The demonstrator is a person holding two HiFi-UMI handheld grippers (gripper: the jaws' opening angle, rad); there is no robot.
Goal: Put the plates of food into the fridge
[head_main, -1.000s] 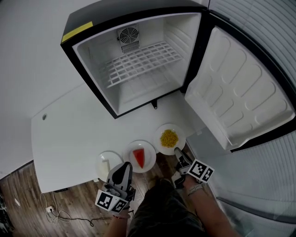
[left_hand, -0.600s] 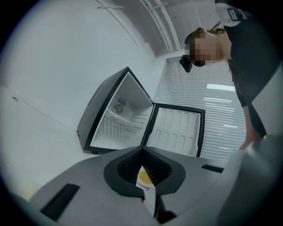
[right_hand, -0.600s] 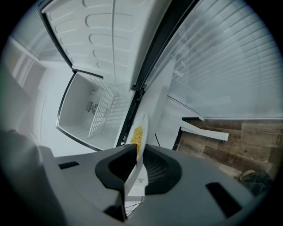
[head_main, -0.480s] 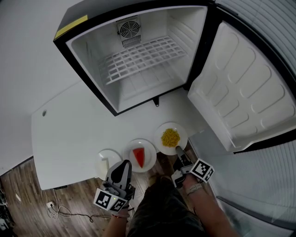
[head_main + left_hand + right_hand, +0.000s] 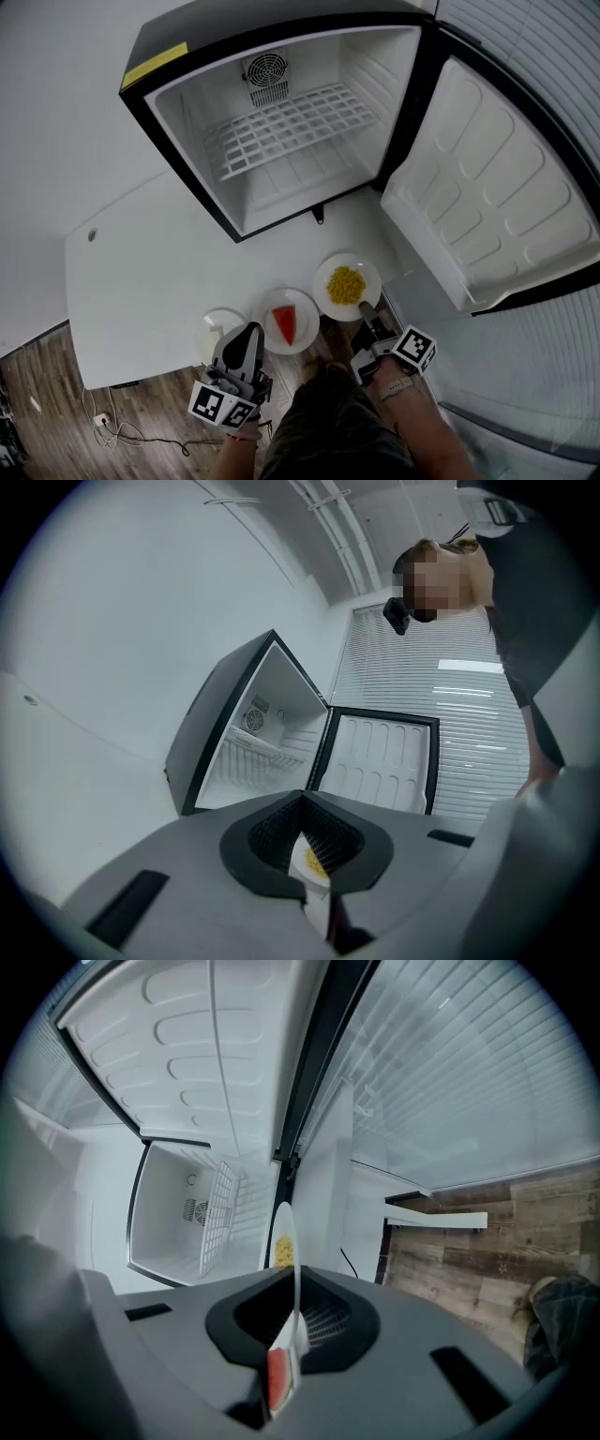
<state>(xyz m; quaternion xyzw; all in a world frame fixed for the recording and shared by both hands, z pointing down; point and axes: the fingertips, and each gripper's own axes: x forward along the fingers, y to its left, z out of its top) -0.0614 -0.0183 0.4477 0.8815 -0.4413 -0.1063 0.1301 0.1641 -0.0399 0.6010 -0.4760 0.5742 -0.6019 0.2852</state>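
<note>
I can't read a word, brand or number anywhere. The yellow sticker [image 5: 157, 64] on the fridge [image 5: 217, 202], up at ten o'clock, looks blank. The cubes on the left gripper [image 5: 251, 330] and right gripper [image 5: 366, 307] carry only black-and-white square patterns.

Looking down on a white table [image 5: 141, 281], small round hole [image 5: 91, 236] near its left edge. Below, wood-plank floor [image 5: 37, 389] strewn with loose cables [image 5: 127, 433]. To the right, horizontal blinds [image 5: 553, 56].
</note>
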